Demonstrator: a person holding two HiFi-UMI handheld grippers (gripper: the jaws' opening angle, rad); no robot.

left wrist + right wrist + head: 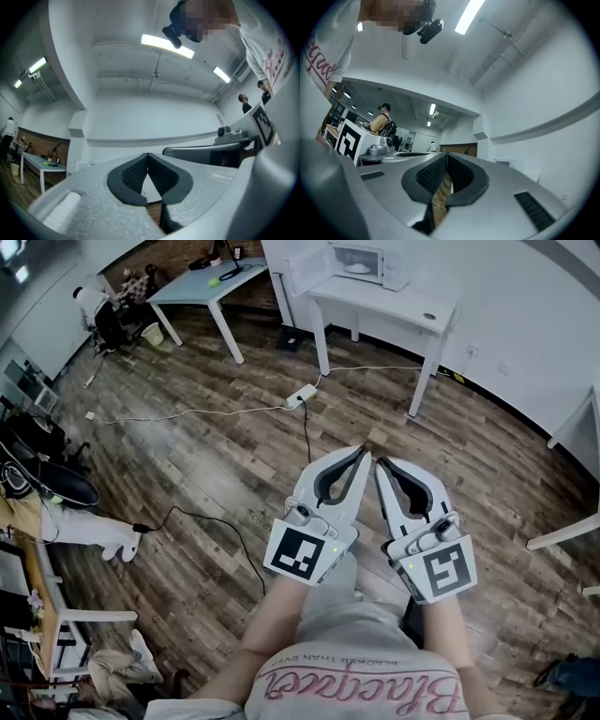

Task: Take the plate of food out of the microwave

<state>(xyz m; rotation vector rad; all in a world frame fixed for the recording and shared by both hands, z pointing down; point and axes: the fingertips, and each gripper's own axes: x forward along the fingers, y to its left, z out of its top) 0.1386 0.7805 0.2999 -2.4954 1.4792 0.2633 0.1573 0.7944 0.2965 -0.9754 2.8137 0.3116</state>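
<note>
1. The wooden floor point(216, 456) is spreading wide between the person and the work area.
2. The white table point(394, 304) is standing far off by the wall, carrying the microwave point(367, 259).
3. The microwave is sitting with its door hanging open to the left.
4. The left claw point(360, 457) and the right claw point(381, 469) are pointing ahead side by side, well apart from the table. Each is closed, tips together, gripping nothing.
5. The plate point(357, 267) is lying inside the microwave cavity; its food is too small to make out. It is likely handling as stiff, smooth and breakable, so gripping opposite rim edges and keeping it level is looking advisable.
</note>
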